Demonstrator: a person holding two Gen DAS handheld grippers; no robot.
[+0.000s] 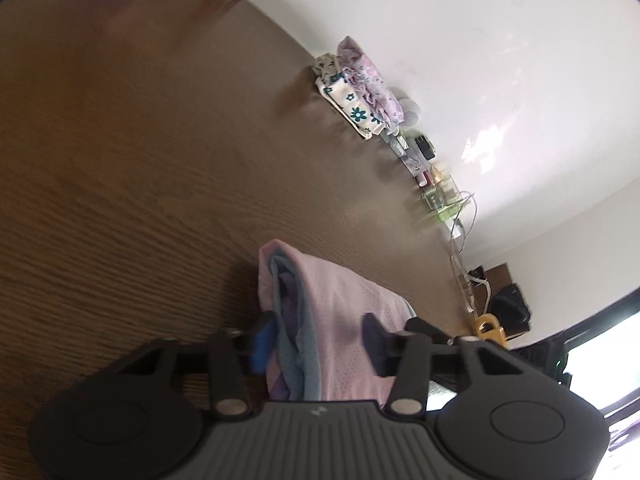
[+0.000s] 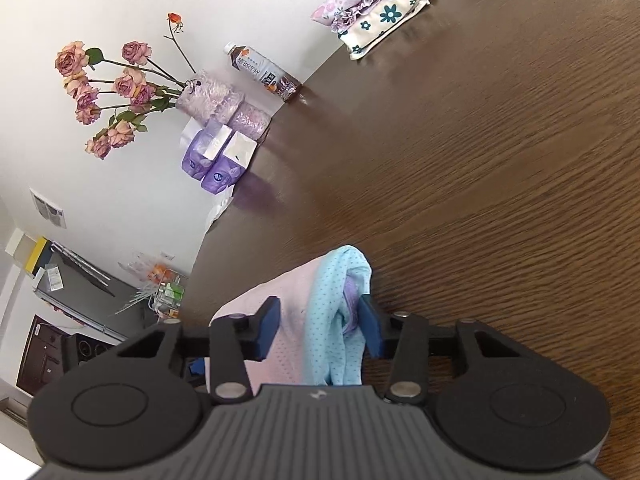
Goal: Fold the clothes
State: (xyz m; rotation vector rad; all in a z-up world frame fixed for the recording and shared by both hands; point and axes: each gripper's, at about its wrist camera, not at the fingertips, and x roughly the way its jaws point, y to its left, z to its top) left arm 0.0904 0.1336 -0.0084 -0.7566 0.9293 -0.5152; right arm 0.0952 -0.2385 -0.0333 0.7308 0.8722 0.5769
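— Where's the garment?

— Held up over the brown wooden table [image 2: 500, 160], bunched between both tools. The left gripper [image 1: 318, 336] has its blue pads on either side of the pink-and-blue garment [image 1: 340, 312] — cloth fills the gap, though whether it's truly pinched I cannot tell.

— And the right?

— The right gripper [image 2: 318, 328] straddles the same cloth [image 2: 332, 320], blue folds against one pad (grip firmness unclear). A folded floral stack [image 2: 372, 8] lies by the wall, well apart
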